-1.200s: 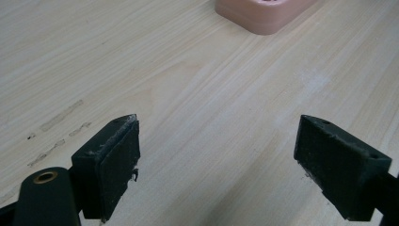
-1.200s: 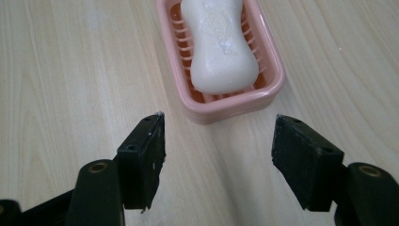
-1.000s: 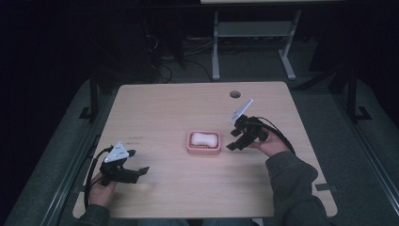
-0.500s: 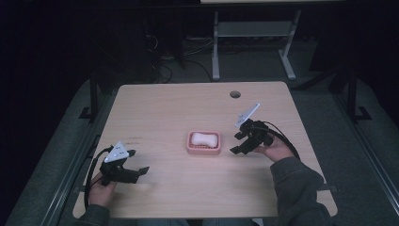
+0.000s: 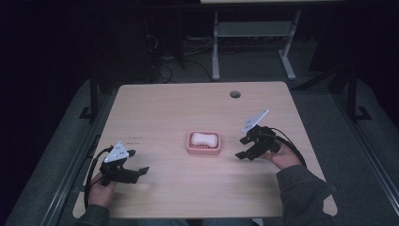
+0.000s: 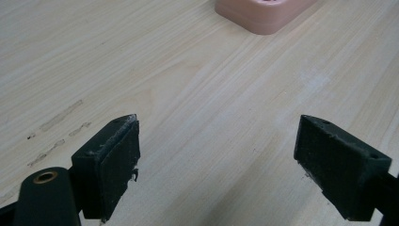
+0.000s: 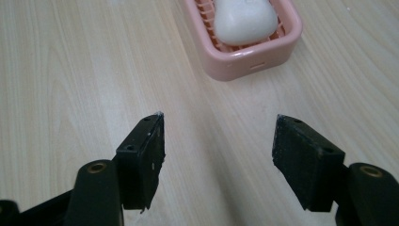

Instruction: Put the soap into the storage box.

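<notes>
Barely begun: the white soap (image 7: 244, 21) lies untouched in its pink dish (image 7: 256, 59). The right hand-held gripper (image 7: 219, 155) faces it, jaws apart and empty; the left hand-held gripper (image 6: 216, 160) waits spread too.

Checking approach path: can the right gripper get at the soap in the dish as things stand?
Probably yes. The right gripper is open and empty, pointed at the pink dish, with bare table between them. The soap lies uncovered in the dish, and the left gripper is well off to the side.

Looks like a lab or office setup — pale wooden desk with a cable hole (image 5: 235, 94), grey metal-legged bench (image 5: 251, 42) behind, tangled cables (image 5: 162, 70) on the floor.
</notes>
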Available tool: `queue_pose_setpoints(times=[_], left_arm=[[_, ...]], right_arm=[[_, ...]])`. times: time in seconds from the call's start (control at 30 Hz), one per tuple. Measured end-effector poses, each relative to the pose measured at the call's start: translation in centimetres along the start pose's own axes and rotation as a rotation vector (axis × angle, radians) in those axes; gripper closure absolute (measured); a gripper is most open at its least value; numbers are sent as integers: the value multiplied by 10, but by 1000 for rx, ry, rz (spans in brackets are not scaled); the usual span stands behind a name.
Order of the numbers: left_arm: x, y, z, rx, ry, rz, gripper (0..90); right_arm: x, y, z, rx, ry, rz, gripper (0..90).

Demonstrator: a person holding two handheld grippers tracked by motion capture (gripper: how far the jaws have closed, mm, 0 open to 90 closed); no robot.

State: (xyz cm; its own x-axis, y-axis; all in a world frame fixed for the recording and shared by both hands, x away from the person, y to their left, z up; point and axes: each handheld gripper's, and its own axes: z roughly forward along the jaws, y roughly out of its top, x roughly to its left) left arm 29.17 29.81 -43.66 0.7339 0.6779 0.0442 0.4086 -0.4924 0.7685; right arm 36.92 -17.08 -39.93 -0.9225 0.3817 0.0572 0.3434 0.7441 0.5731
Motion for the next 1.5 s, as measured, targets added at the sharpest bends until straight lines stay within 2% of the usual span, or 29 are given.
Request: queue_pose_setpoints(times=[0.3, 0.5, 0.57, 0.67, 0.73, 0.83, 0.97, 1.33, 1.4, 1.43, 1.5], left_arm=[[-1, -1, 0, -5, 0, -3, 144], [-1, -1, 0, -14, -1, -6, 144], [-1, -1, 0, -14, -1, -5, 144], [0, 0, 1, -11, -3, -1, 144], [0, 0, 1, -10, -4, 0, 144], [0, 0, 1, -7, -2, -5, 144], [0, 0, 0, -5, -6, -3, 145], [-3, -1, 2, -18, -31, -24, 144], [-3, 0, 1, -16, -35, -11, 144], [-4, 0, 2, -27, -34, -22, 144], [-5, 0, 2, -41, -37, -18, 144]], right_arm=[[7, -14, -4, -6, -2, 18, 335], [14, -27, -6, -12, -1, 49, 335], [15, -31, -6, -14, -7, 39, 335], [18, -35, -7, -21, -7, 55, 335], [19, -38, -7, -21, -10, 43, 335], [23, -43, -7, -17, -6, 69, 335], [27, -49, -7, -25, -8, 71, 334], [47, -69, -15, -69, -25, 90, 324], [50, -71, -16, -72, -33, 97, 316], [53, -73, -17, -77, -43, 94, 311], [59, -77, -19, -91, -62, 90, 302]])
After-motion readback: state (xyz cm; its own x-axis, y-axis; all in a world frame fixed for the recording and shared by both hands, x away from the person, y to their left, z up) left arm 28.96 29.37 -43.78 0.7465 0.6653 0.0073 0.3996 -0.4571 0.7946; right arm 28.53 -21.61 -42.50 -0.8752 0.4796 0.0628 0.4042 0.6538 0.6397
